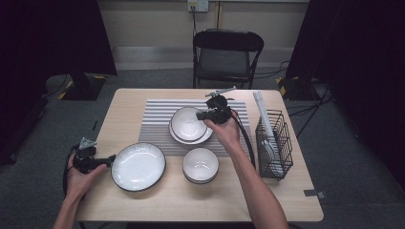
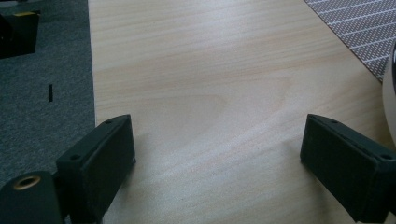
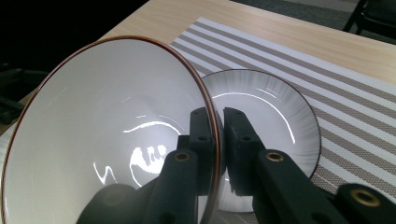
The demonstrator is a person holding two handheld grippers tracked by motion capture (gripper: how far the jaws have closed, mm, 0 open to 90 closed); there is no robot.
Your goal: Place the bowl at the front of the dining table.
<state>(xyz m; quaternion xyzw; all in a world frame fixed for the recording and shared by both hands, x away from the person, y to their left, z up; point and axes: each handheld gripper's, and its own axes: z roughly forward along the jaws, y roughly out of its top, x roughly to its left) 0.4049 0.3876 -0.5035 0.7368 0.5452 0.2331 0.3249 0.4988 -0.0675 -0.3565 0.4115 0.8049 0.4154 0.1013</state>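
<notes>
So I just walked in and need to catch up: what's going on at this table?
A person is handling dishes with two hand-held grippers. The right gripper is shut on the rim of a white bowl, held tilted above a plate on the striped placemat. The left gripper is open and empty at the table's left edge, beside a large plate. Another bowl sits near the front, and a wire rack stands at the right.

right claw [image 1: 200, 115] clamped shut, arm stretched forward — left claw [image 2: 217, 154] wide open, low.
</notes>
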